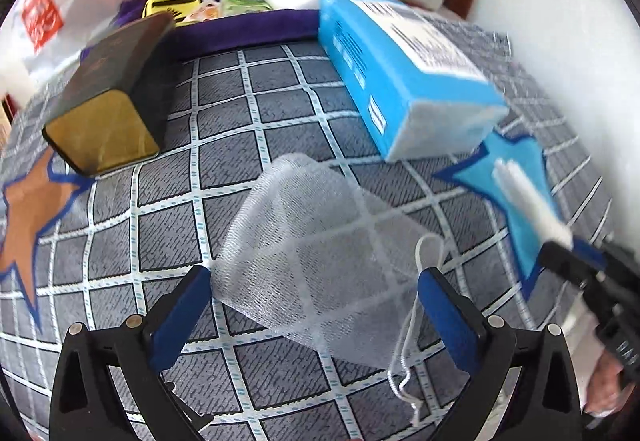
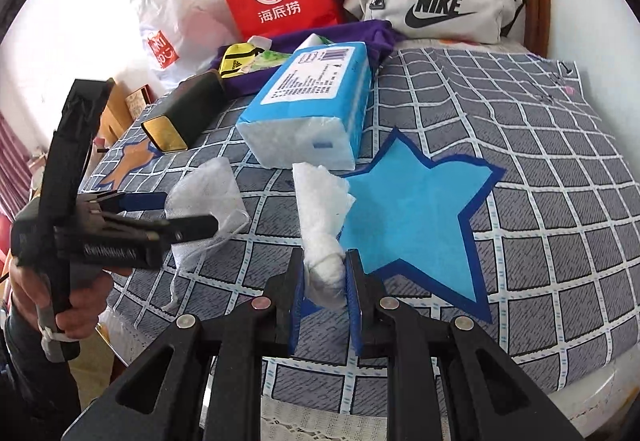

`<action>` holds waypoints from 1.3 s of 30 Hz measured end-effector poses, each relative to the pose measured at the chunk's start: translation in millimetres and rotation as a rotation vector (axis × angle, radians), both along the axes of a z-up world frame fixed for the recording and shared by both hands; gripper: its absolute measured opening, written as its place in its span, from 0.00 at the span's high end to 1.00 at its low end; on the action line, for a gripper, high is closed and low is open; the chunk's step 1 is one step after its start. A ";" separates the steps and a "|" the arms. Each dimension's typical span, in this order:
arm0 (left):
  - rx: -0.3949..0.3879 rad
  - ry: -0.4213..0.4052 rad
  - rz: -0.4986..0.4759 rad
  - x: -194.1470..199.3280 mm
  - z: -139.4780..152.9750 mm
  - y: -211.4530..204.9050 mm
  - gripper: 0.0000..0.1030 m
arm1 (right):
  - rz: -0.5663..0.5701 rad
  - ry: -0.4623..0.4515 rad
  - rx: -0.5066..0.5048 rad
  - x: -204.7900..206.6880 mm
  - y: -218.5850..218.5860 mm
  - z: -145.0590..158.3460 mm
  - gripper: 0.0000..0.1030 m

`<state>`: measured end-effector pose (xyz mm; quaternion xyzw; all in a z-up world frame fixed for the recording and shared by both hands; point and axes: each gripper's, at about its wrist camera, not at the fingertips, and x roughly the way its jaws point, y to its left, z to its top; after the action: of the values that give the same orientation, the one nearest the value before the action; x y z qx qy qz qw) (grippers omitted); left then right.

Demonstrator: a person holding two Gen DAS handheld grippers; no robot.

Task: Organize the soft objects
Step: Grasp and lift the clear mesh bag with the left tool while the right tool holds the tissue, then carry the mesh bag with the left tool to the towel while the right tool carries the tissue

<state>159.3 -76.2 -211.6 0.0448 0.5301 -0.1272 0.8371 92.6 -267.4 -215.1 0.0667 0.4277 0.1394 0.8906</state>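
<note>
Right wrist view: twisted tissue (image 2: 322, 225) stands upright in right tongs (image 2: 325, 295).

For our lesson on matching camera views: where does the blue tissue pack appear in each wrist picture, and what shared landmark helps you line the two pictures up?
Left wrist view: the blue tissue pack lies upper right, its white end facing the camera.
Right wrist view: the pack lies upper centre, label up.
Shared landmark: the blue star patch just in front of the pack in both.
</note>
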 end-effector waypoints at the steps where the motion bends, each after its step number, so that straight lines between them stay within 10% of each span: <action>1: 0.015 -0.004 -0.008 -1.0 -0.6 -1.7 0.00 | -0.002 0.002 0.003 0.9 -0.1 -0.9 0.81; 14: 0.059 -0.040 -0.052 -14.9 -2.4 -15.1 0.01 | -0.011 0.036 0.008 6.3 0.4 -9.6 0.81; 30: -0.070 0.004 -0.019 -5.3 11.9 8.0 0.90 | -0.002 0.058 -0.022 5.3 3.8 -3.2 0.81; 39: -0.155 -0.004 0.061 -12.4 17.9 46.3 0.92 | 0.010 0.061 -0.036 9.0 13.1 4.0 0.81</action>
<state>146.9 -29.9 -193.7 -0.0361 0.5181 -0.1424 0.8426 101.6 -254.3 -211.1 0.0528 0.4573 0.1343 0.8775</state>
